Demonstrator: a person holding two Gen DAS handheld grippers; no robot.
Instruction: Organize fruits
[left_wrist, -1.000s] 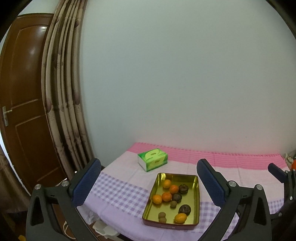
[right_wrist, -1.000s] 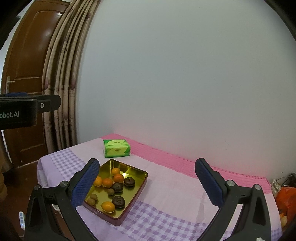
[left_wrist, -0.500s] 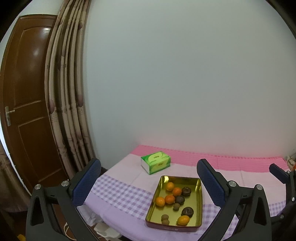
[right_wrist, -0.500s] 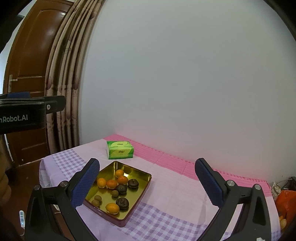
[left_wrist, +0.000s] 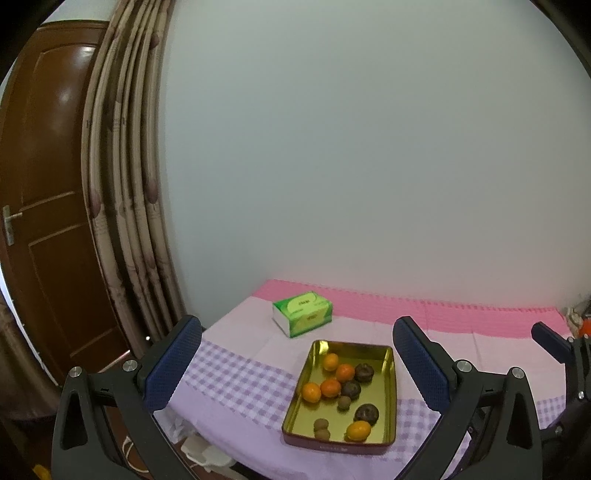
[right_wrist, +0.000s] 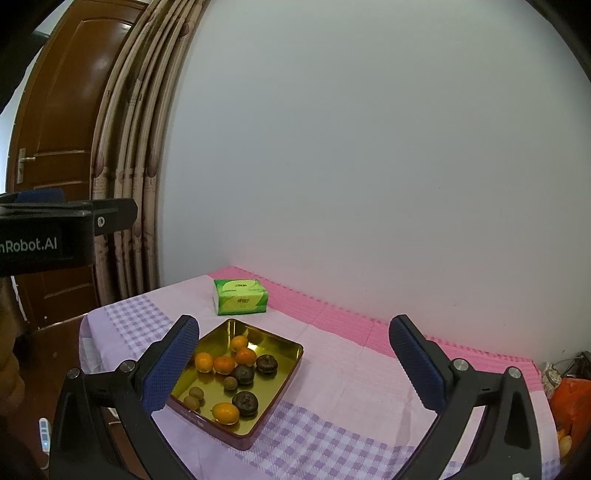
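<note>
A shallow gold tin tray (left_wrist: 390, 384) (right_wrist: 284, 373) sits on a table under a pink and lilac checked cloth (left_wrist: 236, 373) (right_wrist: 354, 373). Inside lie several oranges (left_wrist: 330, 387) (right_wrist: 224, 364), dark round fruits (left_wrist: 366, 413) (right_wrist: 245, 403) and small brown fruits (left_wrist: 344, 402) (right_wrist: 230, 383). My left gripper (left_wrist: 297, 360) hovers open, well back from the tray and above it. My right gripper (right_wrist: 293, 363) is also open and empty, at a similar distance. The left gripper's body (right_wrist: 55, 236) shows at the left edge of the right wrist view.
A green tissue pack (left_wrist: 302, 313) (right_wrist: 240, 296) lies behind the tray near the white wall. A striped curtain (left_wrist: 125, 184) and a brown door (left_wrist: 44, 206) stand to the left. An orange bag (right_wrist: 567, 398) sits at the table's right end.
Both grippers have drifted slightly back and up, so the tray and tissue pack sit a little lower and further right in the views. Both grippers stay open.
</note>
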